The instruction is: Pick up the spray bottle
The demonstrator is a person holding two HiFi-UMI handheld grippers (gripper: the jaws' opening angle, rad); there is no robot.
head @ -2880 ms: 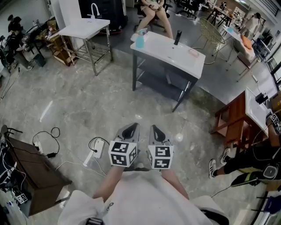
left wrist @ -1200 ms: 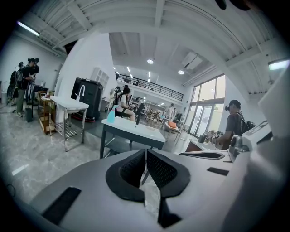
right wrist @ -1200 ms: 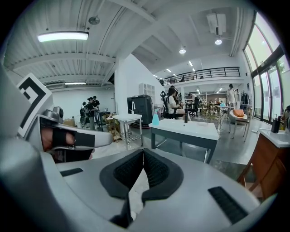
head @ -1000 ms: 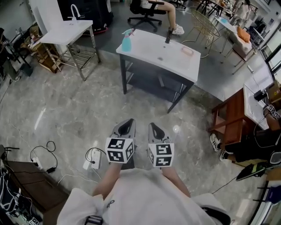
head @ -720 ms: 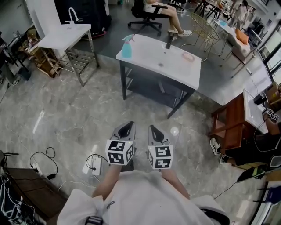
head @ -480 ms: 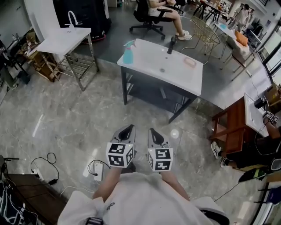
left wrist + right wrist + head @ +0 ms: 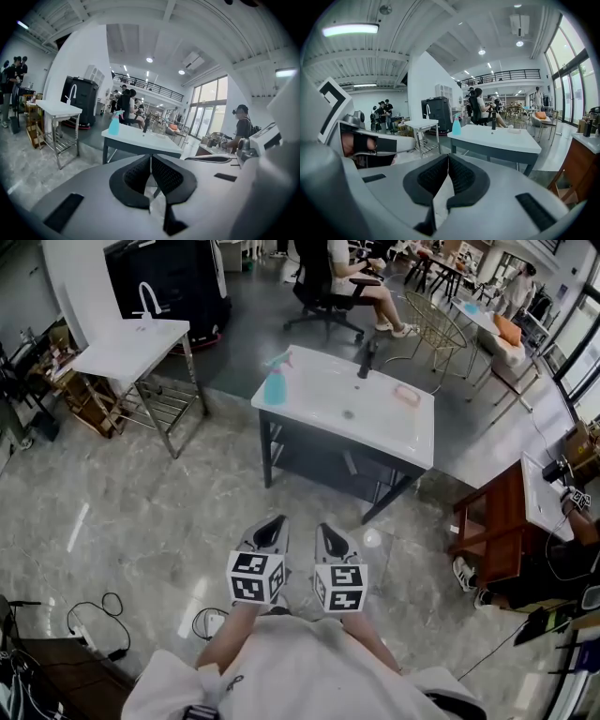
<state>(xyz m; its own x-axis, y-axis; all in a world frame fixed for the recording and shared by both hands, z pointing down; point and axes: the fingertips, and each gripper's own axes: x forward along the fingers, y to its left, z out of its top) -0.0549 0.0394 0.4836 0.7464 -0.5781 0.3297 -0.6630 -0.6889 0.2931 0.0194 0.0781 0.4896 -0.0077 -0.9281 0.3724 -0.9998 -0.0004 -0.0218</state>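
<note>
A light-blue spray bottle (image 7: 275, 382) stands upright at the left end of a white-topped table (image 7: 375, 423) some way ahead of me. It also shows as the bottle (image 7: 114, 124) in the left gripper view and the bottle (image 7: 456, 125) in the right gripper view. My left gripper (image 7: 274, 525) and right gripper (image 7: 324, 532) are held side by side over the floor, well short of the table. Both have their jaws shut with nothing between them. A dark upright object (image 7: 366, 358) and a pink item (image 7: 407, 396) also sit on the table.
A second white table with a faucet (image 7: 125, 346) stands at the left. A person sits on an office chair (image 7: 323, 282) behind the main table. A wooden side table (image 7: 511, 512) is at the right, cables and a power strip (image 7: 208, 622) lie on the marble floor.
Both grippers and my view have moved forward across the floor, so the table with the spray bottle is closer. The jaws have stayed shut.
</note>
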